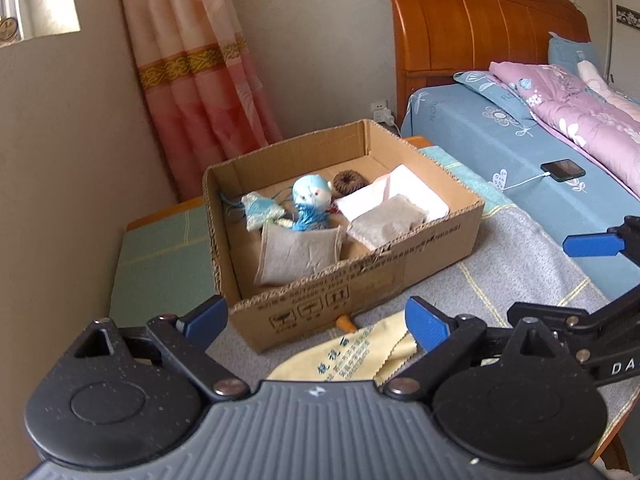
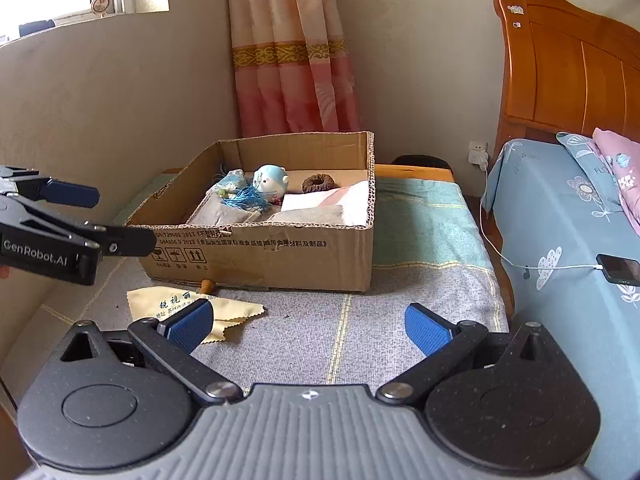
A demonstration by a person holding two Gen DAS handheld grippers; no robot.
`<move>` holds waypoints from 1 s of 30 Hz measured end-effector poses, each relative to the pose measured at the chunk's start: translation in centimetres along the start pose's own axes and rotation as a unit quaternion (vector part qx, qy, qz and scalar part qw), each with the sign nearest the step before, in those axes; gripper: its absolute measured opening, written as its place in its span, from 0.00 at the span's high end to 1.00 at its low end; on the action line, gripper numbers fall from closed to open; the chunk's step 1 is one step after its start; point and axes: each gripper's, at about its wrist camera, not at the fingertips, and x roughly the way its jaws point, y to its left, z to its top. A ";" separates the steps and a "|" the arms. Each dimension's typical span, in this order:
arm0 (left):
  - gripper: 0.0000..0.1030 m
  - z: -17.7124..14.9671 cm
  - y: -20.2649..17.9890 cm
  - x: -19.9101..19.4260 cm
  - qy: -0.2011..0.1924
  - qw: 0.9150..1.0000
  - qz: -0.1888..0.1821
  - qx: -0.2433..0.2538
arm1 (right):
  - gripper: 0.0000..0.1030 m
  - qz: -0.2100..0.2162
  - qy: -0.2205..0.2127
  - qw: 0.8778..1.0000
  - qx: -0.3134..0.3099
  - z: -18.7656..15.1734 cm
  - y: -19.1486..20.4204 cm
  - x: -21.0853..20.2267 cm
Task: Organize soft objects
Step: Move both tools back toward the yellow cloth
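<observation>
An open cardboard box stands on a cloth-covered low table. Inside lie a blue plush doll, two grey pouches, white folded cloth and a brown knitted ring. A yellow cleaning cloth lies on the table in front of the box. My left gripper is open and empty above the yellow cloth; it also shows in the right wrist view. My right gripper is open and empty over the grey cloth.
A bed with blue sheet and wooden headboard stands at the right. A phone on a charging cable lies on it. A pink curtain and wall are behind the box. A small wooden peg lies by the box.
</observation>
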 end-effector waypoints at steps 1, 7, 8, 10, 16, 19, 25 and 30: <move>0.07 -0.6 0.2 -0.1 0.005 1.000 0.006 -0.006 | 0.00 0.001 0.002 1.000 -0.003 0.0 0.2 0.1; 0.05 -4.0 0.7 0.3 0.026 0.998 0.013 -0.055 | 0.00 0.011 0.014 1.000 -0.023 -0.4 1.2 1.1; 0.05 -4.5 0.8 0.6 0.030 0.997 0.008 -0.065 | 0.00 0.012 0.019 0.999 -0.025 -0.5 1.3 1.4; 0.05 -5.4 1.0 1.0 0.038 0.996 0.011 -0.079 | 0.00 0.014 0.026 0.999 -0.031 -0.7 1.7 2.1; 0.05 -7.7 1.8 1.1 0.039 0.995 0.055 -0.079 | 0.00 0.007 0.049 0.998 -0.050 -1.0 3.3 3.7; 0.05 -8.6 3.0 0.8 0.040 0.993 0.075 -0.083 | 0.00 0.005 0.056 0.997 -0.057 -0.7 4.6 4.7; 0.05 -10.3 5.7 0.5 0.056 0.989 0.098 -0.100 | 0.00 -0.002 0.056 0.996 -0.067 -0.2 8.2 7.0; 0.04 -11.2 8.0 -0.2 0.055 0.985 0.118 -0.113 | 0.00 -0.008 0.046 0.997 -0.056 0.2 11.0 9.1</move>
